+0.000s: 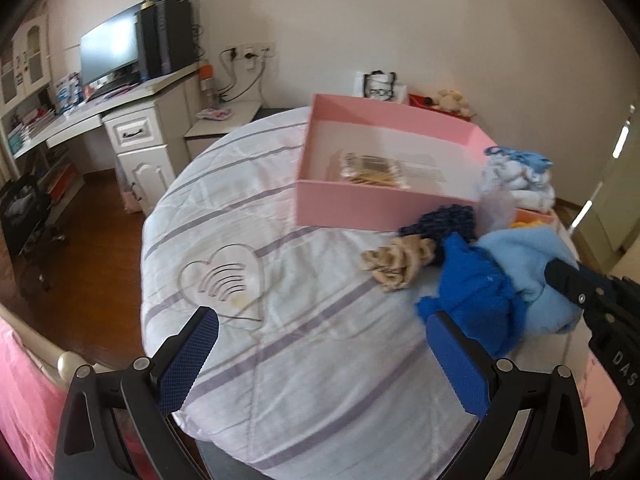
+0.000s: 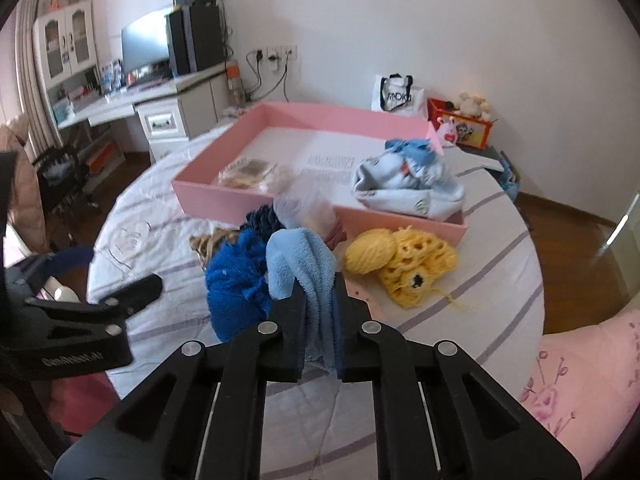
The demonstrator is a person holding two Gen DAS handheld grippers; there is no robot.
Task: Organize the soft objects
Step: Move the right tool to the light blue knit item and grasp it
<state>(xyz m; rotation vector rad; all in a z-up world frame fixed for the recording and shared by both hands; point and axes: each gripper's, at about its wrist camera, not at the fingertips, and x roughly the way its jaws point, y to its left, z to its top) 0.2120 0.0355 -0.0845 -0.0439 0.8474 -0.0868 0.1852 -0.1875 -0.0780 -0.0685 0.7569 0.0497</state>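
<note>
A pink box sits on a striped quilt. It holds a light patterned cloth and a clear packet. My right gripper is shut on a light blue towel, beside a dark blue fluffy cloth. A tan scrunchie, a navy knit piece and yellow yarn lie in front of the box. My left gripper is open and empty over the quilt, left of the pile.
The quilt covers a rounded surface with wooden floor beyond its left edge. A white desk with a monitor stands far left. A white bag and a red box with a plush toy stand behind the pink box.
</note>
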